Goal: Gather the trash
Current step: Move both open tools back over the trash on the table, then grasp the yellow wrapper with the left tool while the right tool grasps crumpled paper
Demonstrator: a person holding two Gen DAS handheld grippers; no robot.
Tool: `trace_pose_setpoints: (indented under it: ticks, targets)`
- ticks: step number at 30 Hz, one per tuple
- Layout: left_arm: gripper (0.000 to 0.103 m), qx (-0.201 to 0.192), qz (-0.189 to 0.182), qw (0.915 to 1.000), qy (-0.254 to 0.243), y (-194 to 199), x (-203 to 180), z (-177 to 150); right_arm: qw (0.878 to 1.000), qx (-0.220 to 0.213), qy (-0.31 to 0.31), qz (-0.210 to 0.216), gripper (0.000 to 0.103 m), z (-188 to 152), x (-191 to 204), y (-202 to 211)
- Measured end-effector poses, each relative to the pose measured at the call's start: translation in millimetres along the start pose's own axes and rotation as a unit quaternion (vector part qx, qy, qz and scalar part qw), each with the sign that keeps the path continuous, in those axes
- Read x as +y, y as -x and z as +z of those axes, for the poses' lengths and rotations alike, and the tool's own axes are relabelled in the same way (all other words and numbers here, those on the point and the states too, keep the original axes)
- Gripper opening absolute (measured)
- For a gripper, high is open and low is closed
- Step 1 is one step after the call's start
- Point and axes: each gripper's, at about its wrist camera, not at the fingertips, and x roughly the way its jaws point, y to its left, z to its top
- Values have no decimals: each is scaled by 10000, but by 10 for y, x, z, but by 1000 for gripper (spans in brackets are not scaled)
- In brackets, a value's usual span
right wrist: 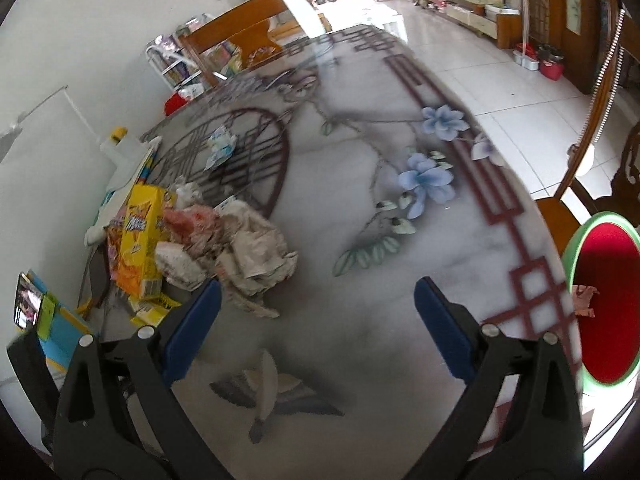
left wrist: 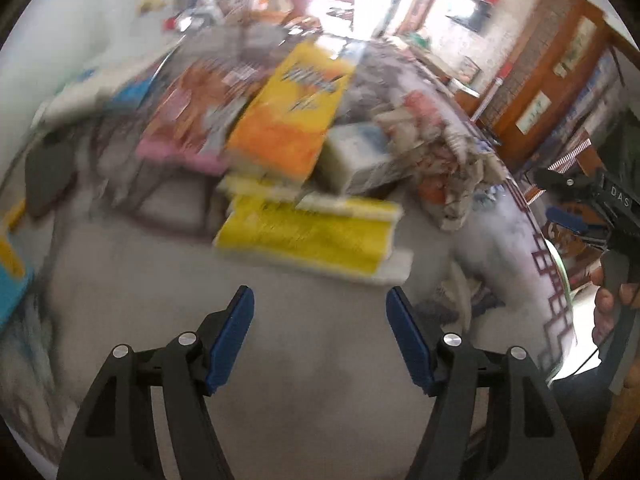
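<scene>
Left wrist view shows the heap of crumpled paper and flattened yellow and orange snack boxes (left wrist: 296, 184) lying ahead on the grey marble-print tabletop (left wrist: 280, 360), well short of the left gripper (left wrist: 320, 332), whose blue pads stand spread and empty. The right gripper (right wrist: 316, 328) is likewise spread over bare table, with the green-rimmed red bin (right wrist: 604, 304) just past the table edge (a scrap already inside). The boxes overlap loosely, so a pinch on one could drag or topple its neighbours, and light scraps could slip off the edge beside the bin.
</scene>
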Motion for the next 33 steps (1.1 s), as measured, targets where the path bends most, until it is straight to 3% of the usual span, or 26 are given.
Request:
trace_pose_setpoints:
  ticks: [2,4,7,10,15,16,17,19,22,27,30,33]
  targets:
    - [66,200,-102,9996,-143,-122,-88,107,9999,-93,40,108,95,-2,35,37]
    - [66,480,-230,9980,354,-227,-39,173,9999,-139,45,84,97,2,42,21]
    - [66,275,-562,9815,1808,-236,184,183,10000,-31,-42,64,97,62,53,-146]
    - [66,105,-508,9630,2643,-246,295,178,9994,276,-108,155,97,107,130,-412]
    - [66,37,-187,9441,3291,-333,377,201,9987,469,197,32,96,176,348,-745]
    - [66,81,-125,9397,3417,-363,392,182,9983,539,233,-12,87,174,360,-799]
    - [66,118,-101,9364,3505,-397,408,174,9972,720,211,-1,70,155,347,-887]
    - [66,171,-111,9289,3698,-431,471,142,9955,894,44,294,52,120,305,-945]
    - [67,142,118,9286,3706,-425,446,151,9953,803,79,531,45,118,292,-811]
    - [63,87,327,9340,3558,-432,315,125,9949,529,222,826,44,116,221,-515]
    - [44,117,199,9364,3501,-421,300,92,9941,479,62,971,44,101,94,-421]
    - [31,98,64,9386,3449,-323,306,14,9918,468,-127,1180,44,67,3,-337]
